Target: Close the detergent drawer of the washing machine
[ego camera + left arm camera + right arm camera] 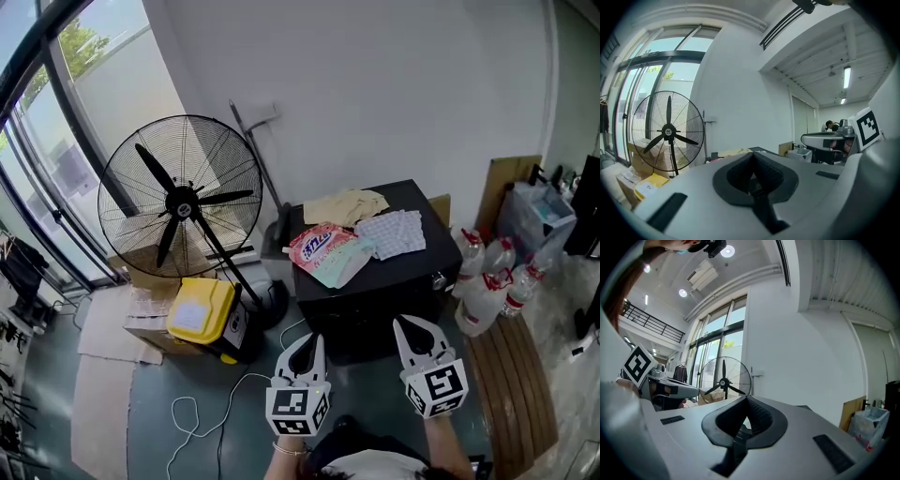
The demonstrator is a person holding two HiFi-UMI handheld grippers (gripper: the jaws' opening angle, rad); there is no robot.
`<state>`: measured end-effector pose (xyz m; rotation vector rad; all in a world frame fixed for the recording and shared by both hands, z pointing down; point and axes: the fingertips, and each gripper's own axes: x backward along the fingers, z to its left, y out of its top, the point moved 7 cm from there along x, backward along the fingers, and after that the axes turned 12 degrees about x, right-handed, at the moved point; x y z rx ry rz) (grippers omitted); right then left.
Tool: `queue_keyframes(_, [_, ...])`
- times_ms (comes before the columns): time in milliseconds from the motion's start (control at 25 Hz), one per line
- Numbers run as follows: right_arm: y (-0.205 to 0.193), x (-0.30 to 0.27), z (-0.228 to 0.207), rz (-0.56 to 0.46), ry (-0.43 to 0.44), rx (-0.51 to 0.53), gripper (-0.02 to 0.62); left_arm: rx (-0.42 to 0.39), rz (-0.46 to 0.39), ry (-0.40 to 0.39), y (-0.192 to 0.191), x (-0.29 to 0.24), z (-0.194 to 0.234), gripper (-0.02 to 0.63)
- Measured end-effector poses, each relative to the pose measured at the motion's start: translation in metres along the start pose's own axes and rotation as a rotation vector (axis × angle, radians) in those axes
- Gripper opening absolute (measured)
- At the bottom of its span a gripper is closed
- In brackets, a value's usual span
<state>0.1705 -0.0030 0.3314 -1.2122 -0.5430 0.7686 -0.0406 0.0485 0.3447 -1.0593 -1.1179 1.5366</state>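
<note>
Detergent drawer: not made out in any view. Ahead, black cabinet (pixel 375 300) topped with clothes (pixel 394 232) and pink detergent pouch (pixel 319 246). Left hand-held gripper (pixel 309 347) and right hand-held gripper (pixel 408 330): jaws together, empty, side by side, short of cabinet.

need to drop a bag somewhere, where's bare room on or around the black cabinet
Bare: the black cabinet top's front right strip, before the checked cloth; floor between cardboard and cable. Crowded: pouch and cloths on top, bottles at its right.
</note>
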Motion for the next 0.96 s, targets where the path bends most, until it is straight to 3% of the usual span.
queue_keyframes(960, [0.004,-0.02,-0.013,-0.04,-0.033,-0.025,0.026,-0.043,0.017,-0.082,0.011,-0.032,-0.002,0.018])
